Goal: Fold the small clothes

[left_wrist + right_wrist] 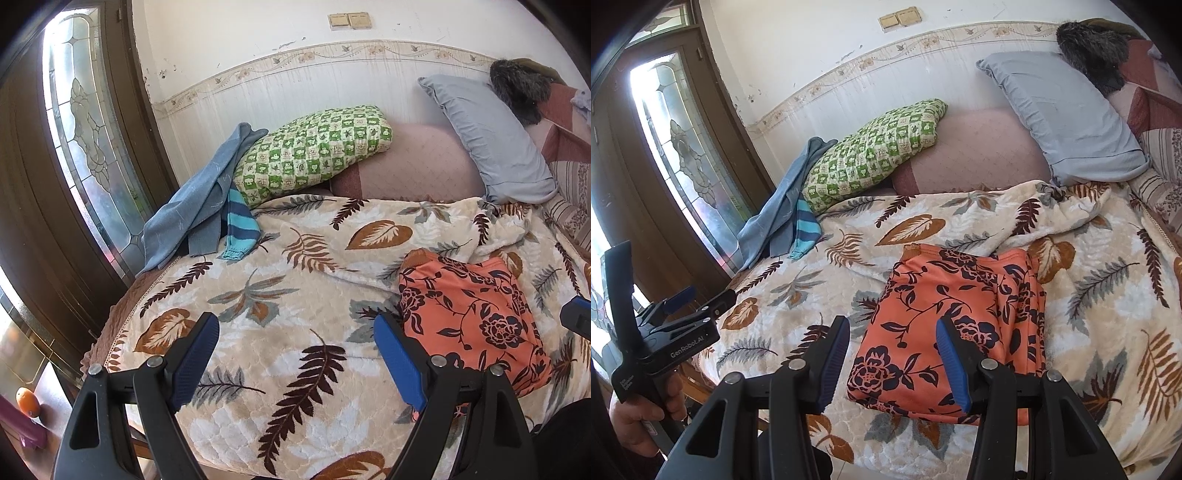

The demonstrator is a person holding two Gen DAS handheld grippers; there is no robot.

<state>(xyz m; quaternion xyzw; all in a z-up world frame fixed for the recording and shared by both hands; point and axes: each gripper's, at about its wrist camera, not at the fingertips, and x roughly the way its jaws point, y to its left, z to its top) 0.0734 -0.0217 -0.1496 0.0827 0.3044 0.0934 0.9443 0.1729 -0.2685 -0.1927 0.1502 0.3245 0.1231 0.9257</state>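
A folded orange garment with a dark flower print (pixel 945 325) lies on the leaf-patterned blanket (pixel 1108 295) near the bed's front edge. My right gripper (pixel 892 354) hovers over its near left corner with the jaws partly apart. One blue pad is left of the cloth's edge and the other is above the cloth; neither presses on it. My left gripper (pixel 295 347) stands wide open over bare blanket (pixel 258 332), left of the orange garment (pixel 472 321). It also shows in the right wrist view, left gripper (pixel 705 295), held by a hand (pixel 635 424).
A blue garment (pixel 184 218) and a turquoise striped sleeve (pixel 240 229) lie heaped at the bed's far left corner. Behind are a green checked pillow (pixel 314 151), a pink cushion (pixel 417 162) and a grey pillow (pixel 491 140). A glass-panelled door (pixel 85 129) stands left of the bed.
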